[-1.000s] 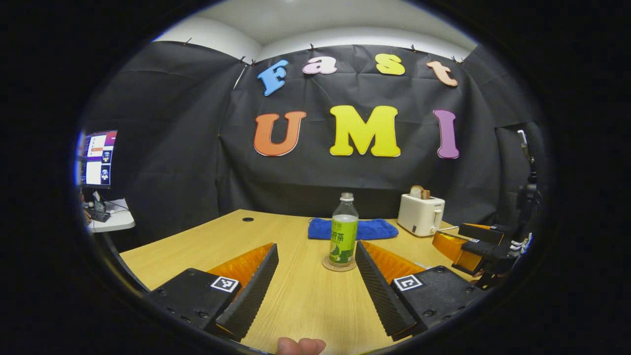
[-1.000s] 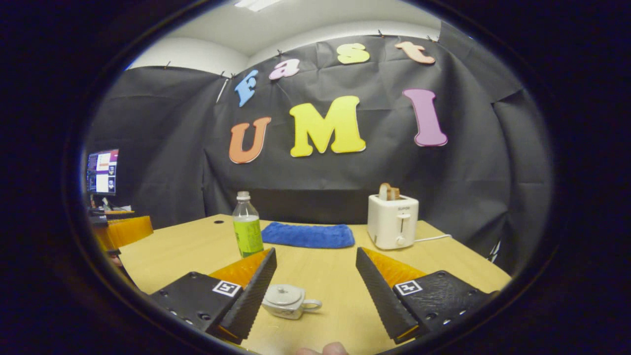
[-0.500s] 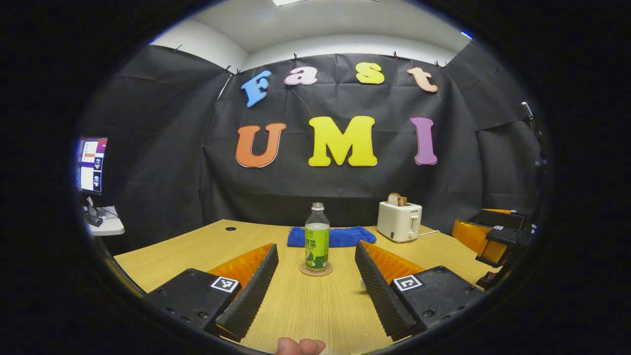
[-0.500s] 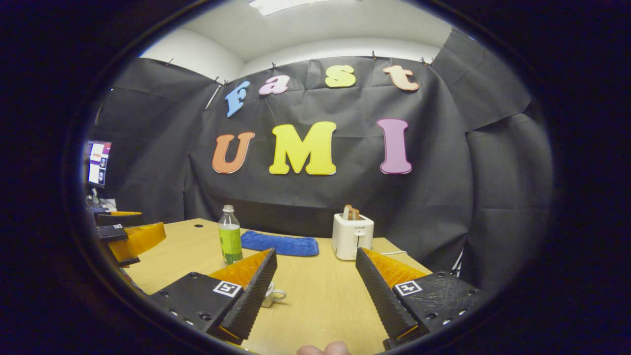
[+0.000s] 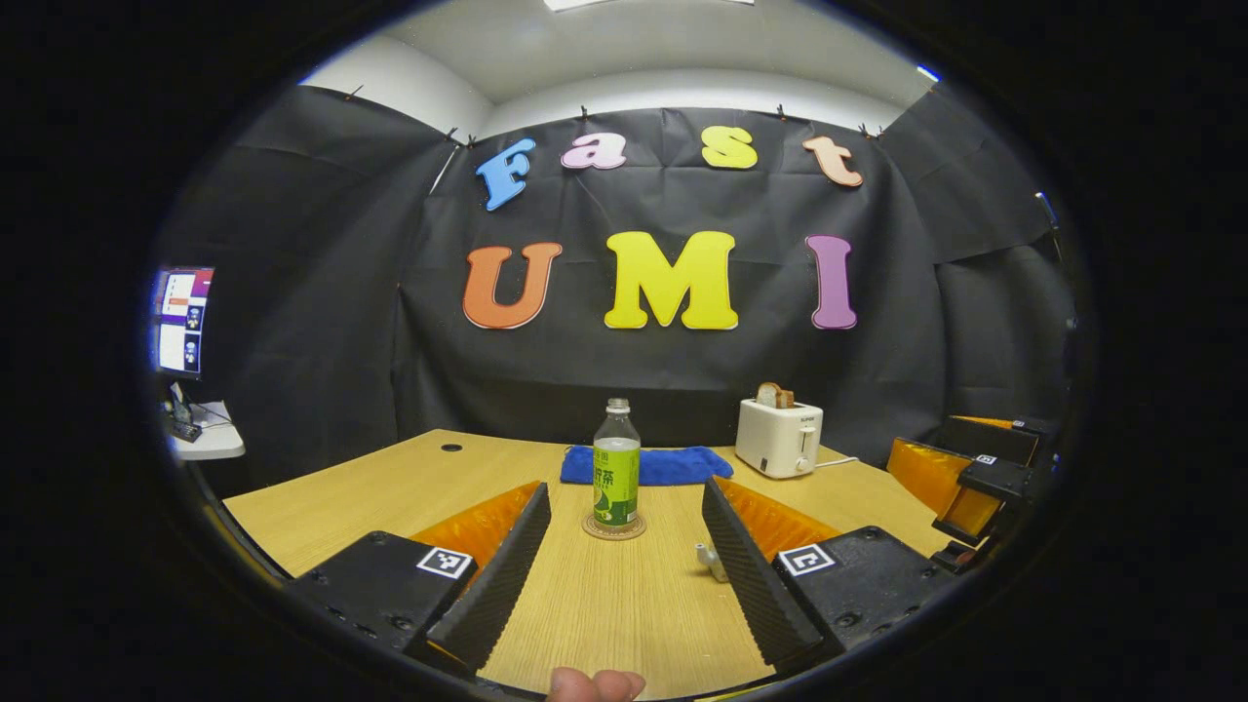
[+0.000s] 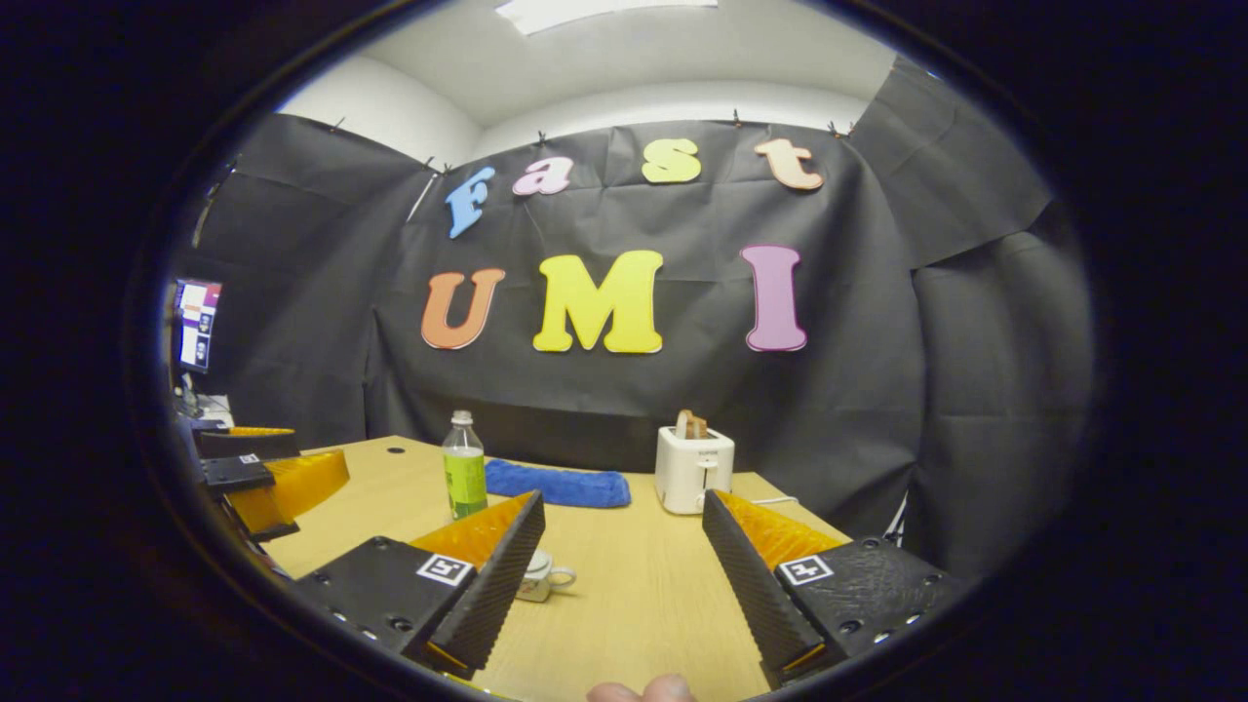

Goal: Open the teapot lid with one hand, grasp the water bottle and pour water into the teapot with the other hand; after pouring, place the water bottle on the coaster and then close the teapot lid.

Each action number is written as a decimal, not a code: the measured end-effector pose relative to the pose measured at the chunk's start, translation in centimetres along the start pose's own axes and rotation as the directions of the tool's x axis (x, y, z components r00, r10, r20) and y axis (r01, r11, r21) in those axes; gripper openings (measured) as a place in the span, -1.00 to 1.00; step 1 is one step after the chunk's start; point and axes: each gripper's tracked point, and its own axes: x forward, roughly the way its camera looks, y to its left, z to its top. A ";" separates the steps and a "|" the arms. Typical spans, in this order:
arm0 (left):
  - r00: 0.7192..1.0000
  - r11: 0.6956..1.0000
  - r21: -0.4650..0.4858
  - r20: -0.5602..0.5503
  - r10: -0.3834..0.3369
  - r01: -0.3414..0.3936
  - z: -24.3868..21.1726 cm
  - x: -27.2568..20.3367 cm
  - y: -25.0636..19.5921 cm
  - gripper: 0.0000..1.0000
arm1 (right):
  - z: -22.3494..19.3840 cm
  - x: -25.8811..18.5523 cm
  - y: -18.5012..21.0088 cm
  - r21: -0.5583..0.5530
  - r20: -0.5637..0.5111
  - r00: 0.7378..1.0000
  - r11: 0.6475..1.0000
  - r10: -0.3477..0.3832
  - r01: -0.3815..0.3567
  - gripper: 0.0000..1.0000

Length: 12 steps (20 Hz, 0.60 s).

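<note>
A clear water bottle (image 5: 616, 466) with a green label stands upright on a round coaster (image 5: 614, 528) mid-table. My left gripper (image 5: 625, 492) is open, well short of the bottle, which shows between its fingers. A small piece of the white teapot (image 5: 709, 560) pokes out beside the right-hand finger. In the right gripper view the bottle (image 6: 465, 470) stands at the left, and the teapot (image 6: 544, 577), handle to the right, is half hidden behind the left-hand finger. My right gripper (image 6: 624, 497) is open with nothing between its fingers.
On the wooden table (image 5: 390, 487), a white toaster (image 5: 779, 439) holding bread stands at the back right and a blue cloth (image 5: 653, 465) lies behind the bottle. The other gripper (image 5: 965, 473) hovers at the right edge. A monitor (image 5: 180, 322) stands at the far left.
Both grippers have drawn back from the table, so the bottle looks smaller. In the right gripper view the teapot has slid behind the left-hand finger.
</note>
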 end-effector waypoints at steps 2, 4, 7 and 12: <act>1.000 1.000 0.004 -0.003 -0.005 0.005 -0.1 0.0 -0.2 0.96 | 0.2 -0.4 0.1 0.000 0.005 1.000 1.000 -0.004 0.004 0.95; 1.000 1.000 0.001 -0.003 -0.012 0.012 0.0 -0.1 -0.3 0.96 | 0.6 -0.8 -0.1 -0.001 0.014 1.000 1.000 -0.009 0.009 0.95; 1.000 1.000 0.002 -0.009 -0.014 0.014 -0.2 -0.1 -0.2 0.96 | 0.9 -1.0 0.1 0.002 0.020 1.000 1.000 -0.013 0.013 0.95; 1.000 1.000 0.001 -0.013 -0.018 0.018 -0.2 -0.1 -0.2 0.96 | 1.3 -1.3 0.6 -0.005 0.028 1.000 1.000 -0.008 0.008 0.95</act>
